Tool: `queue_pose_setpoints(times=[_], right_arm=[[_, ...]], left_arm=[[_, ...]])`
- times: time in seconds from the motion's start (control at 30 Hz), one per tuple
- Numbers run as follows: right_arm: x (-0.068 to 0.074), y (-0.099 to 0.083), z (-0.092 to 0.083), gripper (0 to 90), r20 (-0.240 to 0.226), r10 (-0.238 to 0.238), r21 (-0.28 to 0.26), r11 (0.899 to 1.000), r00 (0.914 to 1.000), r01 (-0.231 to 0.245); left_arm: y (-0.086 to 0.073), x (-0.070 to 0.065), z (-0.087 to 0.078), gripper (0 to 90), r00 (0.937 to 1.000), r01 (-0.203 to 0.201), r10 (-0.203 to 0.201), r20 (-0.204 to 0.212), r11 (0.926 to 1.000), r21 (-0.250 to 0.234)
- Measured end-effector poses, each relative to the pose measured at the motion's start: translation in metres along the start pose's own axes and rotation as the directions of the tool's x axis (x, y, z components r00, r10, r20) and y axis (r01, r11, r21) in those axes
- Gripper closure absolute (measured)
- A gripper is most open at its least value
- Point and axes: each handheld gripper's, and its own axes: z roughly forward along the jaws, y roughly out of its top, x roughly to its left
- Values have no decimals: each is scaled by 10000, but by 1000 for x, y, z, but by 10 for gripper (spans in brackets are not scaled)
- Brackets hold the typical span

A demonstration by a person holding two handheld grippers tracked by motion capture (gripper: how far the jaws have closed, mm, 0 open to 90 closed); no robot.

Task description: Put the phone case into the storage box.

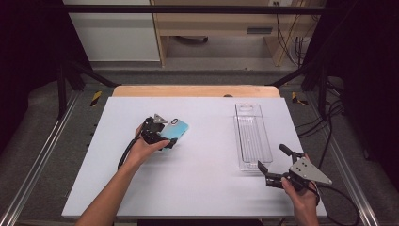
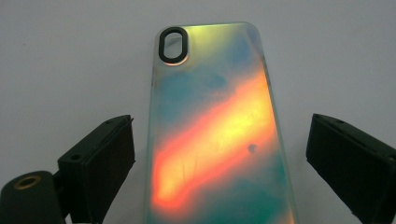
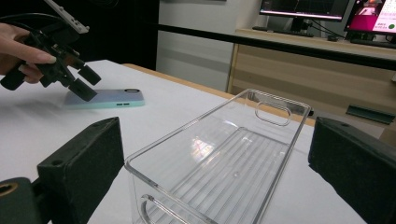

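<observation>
- On the white table (image 1: 197, 188), left of centre, a phone case (image 1: 175, 129) lay flat with its iridescent back up and its camera cut-out at the far end.
- Over its near end hovered the left gripper (image 1: 162, 136), jaws apart on either side of the case, with a gap visible at each edge in the left gripper view; no pad pressed on it.
- Near the table's right front corner, the right gripper (image 1: 272, 158) stood with jaws wide, nothing between them, just before the near end of a clear plastic tray (image 1: 251, 136).
- Well apart from the case, that tray lay lengthwise.
</observation>
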Motion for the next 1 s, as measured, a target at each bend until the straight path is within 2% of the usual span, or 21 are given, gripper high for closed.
queue_pose_setpoints(times=[0.27,0.4,0.6,1.0], right_arm=[[0,0,0,36,-20,-2,-6,10000,10000,2],[0,0,0,36,-44,6,19,10000,10000,-6],[0,0,0,36,-62,-6,30,10000,10000,6],[1,0,1,36,-84,-21,38,10000,10000,22]], left_arm=[[-2,2,5,67,9999,150,-149,-63,9998,153],[-4,4,6,65,9998,199,-198,-49,9991,386],[-5,5,7,64,9996,274,-270,-116,9988,413],[-10,5,9,63,9991,421,-423,52,9981,446]])
